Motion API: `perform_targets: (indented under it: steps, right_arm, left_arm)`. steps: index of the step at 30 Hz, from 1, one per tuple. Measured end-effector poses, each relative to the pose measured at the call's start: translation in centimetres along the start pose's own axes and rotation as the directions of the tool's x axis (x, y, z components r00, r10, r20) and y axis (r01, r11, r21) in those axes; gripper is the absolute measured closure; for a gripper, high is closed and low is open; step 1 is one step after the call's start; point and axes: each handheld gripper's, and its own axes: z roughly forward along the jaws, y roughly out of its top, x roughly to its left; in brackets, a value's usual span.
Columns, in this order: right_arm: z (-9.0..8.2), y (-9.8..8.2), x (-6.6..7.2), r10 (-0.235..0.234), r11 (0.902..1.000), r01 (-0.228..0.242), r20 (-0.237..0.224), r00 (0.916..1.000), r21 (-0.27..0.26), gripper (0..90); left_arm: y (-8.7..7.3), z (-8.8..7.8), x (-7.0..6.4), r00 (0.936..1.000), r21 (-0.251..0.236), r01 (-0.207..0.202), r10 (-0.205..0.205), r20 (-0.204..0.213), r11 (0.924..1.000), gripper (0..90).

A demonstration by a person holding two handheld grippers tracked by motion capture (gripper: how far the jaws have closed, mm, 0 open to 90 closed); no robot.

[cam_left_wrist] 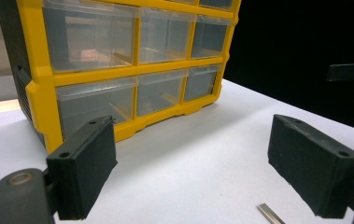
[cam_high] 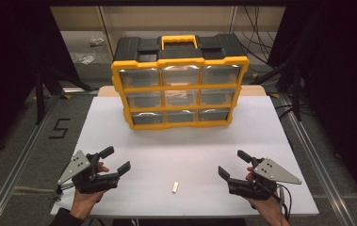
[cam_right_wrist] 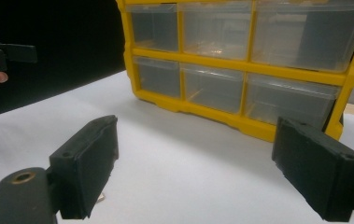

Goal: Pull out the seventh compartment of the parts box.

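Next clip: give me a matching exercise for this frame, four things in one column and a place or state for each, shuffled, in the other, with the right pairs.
Things:
1. drawer organizer
2. small pale piece
3. left gripper
4. right gripper

Places or states:
A. lies flat on the white board, near the front edge, between the two grippers
B. open and empty, at the near right corner
C. stands upright at the far side, drawers shut
D. open and empty, at the near left corner

Pairs: 1-C, 2-A, 3-D, 4-B

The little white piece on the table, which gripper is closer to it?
Probably the right. The small white piece lies between them; the right gripper looks slightly nearer than the left gripper.
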Motion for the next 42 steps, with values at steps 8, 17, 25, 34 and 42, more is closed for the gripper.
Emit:
perform_targets:
  steps: [8, 17, 25, 34, 42]
  right_arm:
    - [0.0, 0.0, 0.0, 0.001, 1.0000, -0.001, -0.005, 1.0000, 0.001, 15.6]
    - [0.1, 0.0, 0.1, -0.001, 1.0000, 0.001, -0.008, 1.0000, 0.002, 15.5]
    - [0.4, -0.2, 0.1, -0.001, 0.9999, 0.001, -0.007, 1.0000, 0.013, 15.6]
    - [0.4, -0.2, 0.0, 0.004, 0.9999, -0.004, -0.006, 1.0000, 0.012, 15.6]
    - [0.3, -0.2, -0.1, 0.009, 0.9999, -0.009, -0.008, 0.9999, 0.010, 15.6]
  left_arm:
    - [0.0, 0.0, 0.0, 1.0000, 0.001, -0.002, 0.002, 0.000, 1.0000, 14.7]
    - [0.5, 0.5, -1.3, 0.9939, 0.013, -0.110, 0.110, 0.000, 0.9938, 14.9]
    - [1.7, 1.9, -2.7, 0.9860, 0.051, -0.166, 0.166, -0.005, 0.9848, 15.6]
    - [4.0, 5.4, -3.0, 0.9310, 0.159, -0.356, 0.364, -0.026, 0.9210, 15.4]
    - [5.5, 7.1, -2.9, 0.9273, 0.155, -0.367, 0.374, -0.019, 0.9174, 15.4]
